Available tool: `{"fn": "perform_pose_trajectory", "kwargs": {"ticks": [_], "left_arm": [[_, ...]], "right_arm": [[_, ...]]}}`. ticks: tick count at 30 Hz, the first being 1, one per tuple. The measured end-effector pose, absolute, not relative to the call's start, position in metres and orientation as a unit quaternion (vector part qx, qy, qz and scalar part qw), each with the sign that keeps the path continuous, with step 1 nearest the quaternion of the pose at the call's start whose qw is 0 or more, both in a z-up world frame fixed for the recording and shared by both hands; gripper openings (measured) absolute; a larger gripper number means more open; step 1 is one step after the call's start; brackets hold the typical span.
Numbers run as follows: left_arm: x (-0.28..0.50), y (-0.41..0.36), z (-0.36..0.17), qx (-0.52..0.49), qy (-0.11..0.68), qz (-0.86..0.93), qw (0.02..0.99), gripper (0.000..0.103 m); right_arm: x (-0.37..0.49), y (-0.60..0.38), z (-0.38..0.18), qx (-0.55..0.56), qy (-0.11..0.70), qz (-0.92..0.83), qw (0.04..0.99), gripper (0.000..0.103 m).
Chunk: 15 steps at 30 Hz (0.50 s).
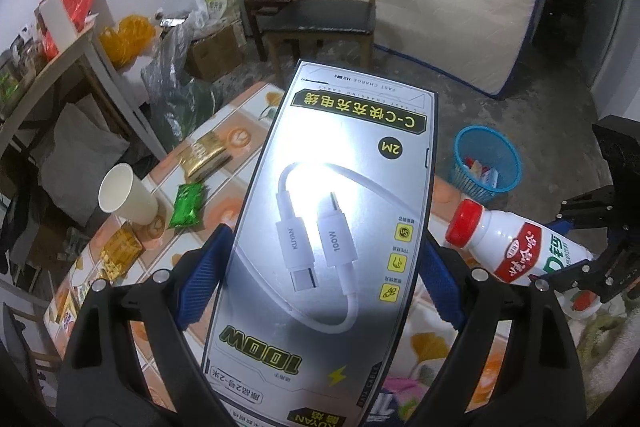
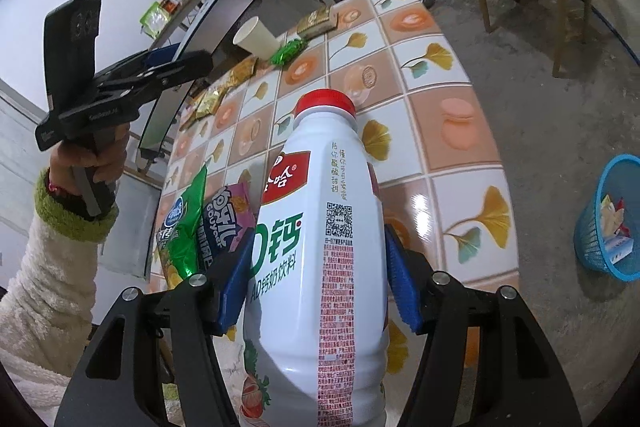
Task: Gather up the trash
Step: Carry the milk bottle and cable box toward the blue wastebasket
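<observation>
Your left tool point(image 1: 320, 275) gripped the flat grey cable box point(image 1: 328, 219) between its blue pads; your right tool point(image 2: 316, 283) clamped the white red-capped plastic bottle point(image 2: 320, 247) above the tiled bench point(image 2: 440, 131).

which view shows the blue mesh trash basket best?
Left wrist view: the blue mesh trash basket stands on the floor beyond the table, whole rim and the trash inside visible. In the right wrist view it sits at the frame's right edge, cut off and distorted.
</observation>
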<state>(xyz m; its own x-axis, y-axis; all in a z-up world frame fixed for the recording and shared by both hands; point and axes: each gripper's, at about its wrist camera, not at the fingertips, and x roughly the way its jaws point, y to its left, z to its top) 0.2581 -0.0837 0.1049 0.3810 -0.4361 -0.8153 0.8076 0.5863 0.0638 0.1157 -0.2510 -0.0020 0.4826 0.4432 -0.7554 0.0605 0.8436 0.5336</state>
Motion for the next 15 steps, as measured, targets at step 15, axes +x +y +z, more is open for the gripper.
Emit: {"fn": "perform_pose_trajectory", "kwargs": {"ticks": [15], "left_arm": [[0.191, -0.164, 0.115, 0.248, 0.376, -0.441, 0.776, 0.084]], "right_arm": [[0.047, -0.321, 0.0, 0.304, 0.453, 0.074, 0.835, 0.06]]}}
